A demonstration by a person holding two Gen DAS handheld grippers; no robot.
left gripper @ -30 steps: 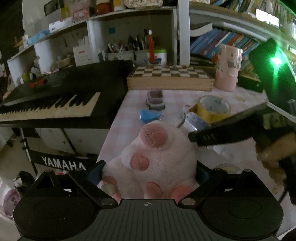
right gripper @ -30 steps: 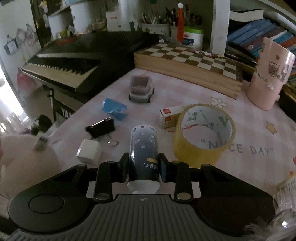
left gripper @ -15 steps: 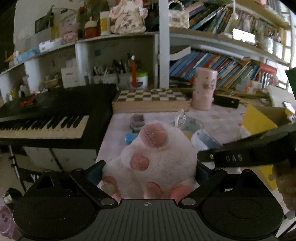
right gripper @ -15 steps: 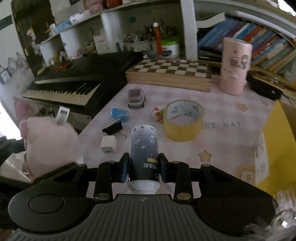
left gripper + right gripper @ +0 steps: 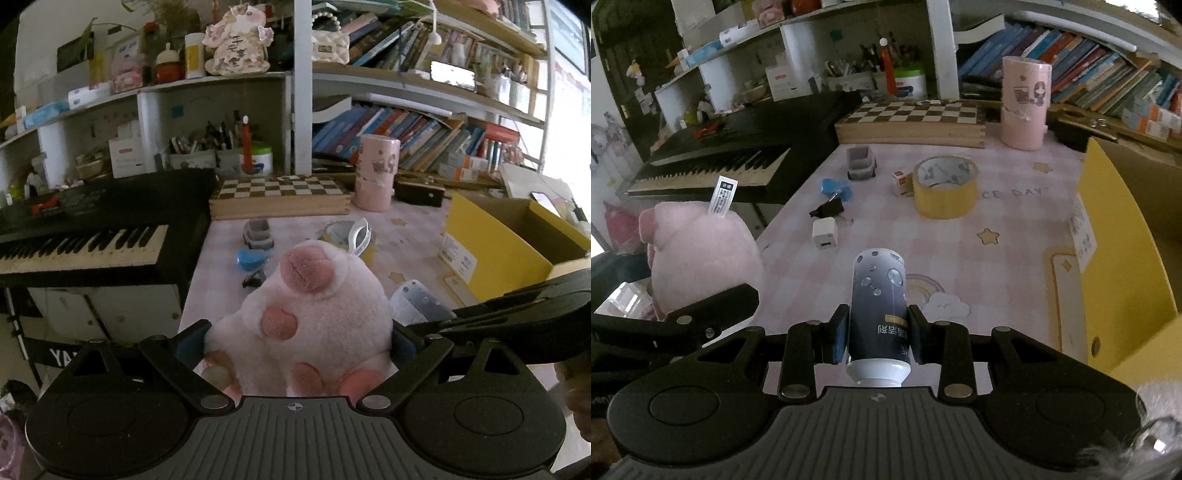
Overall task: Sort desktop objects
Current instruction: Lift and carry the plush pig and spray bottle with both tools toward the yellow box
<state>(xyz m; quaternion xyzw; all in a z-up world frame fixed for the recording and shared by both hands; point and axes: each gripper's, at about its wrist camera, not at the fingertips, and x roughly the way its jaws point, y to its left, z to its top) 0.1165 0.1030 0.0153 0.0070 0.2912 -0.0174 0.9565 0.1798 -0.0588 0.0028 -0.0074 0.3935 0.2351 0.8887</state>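
Note:
My left gripper (image 5: 299, 339) is shut on a pink plush toy (image 5: 314, 317) and holds it above the desk's near left edge; the toy also shows in the right wrist view (image 5: 701, 254). My right gripper (image 5: 877, 334) is shut on a dark tube with a white cap (image 5: 879, 306), held above the pink checked desk mat (image 5: 997, 258). The tube shows in the left wrist view (image 5: 417, 302) to the right of the plush. An open yellow cardboard box (image 5: 1123, 236) stands at the right, also in the left wrist view (image 5: 495, 251).
On the mat lie a yellow tape roll (image 5: 945, 186), a white charger (image 5: 824, 233), a black binder clip (image 5: 827, 210), a blue item (image 5: 834, 186), a small grey container (image 5: 860, 162) and a small box (image 5: 899, 181). A chessboard (image 5: 912, 122), a pink cylinder (image 5: 1025, 103) and a keyboard (image 5: 731, 158) stand behind.
Both grippers have risen and pulled back from the desk with their objects held. The yellow box has come into view at the right.

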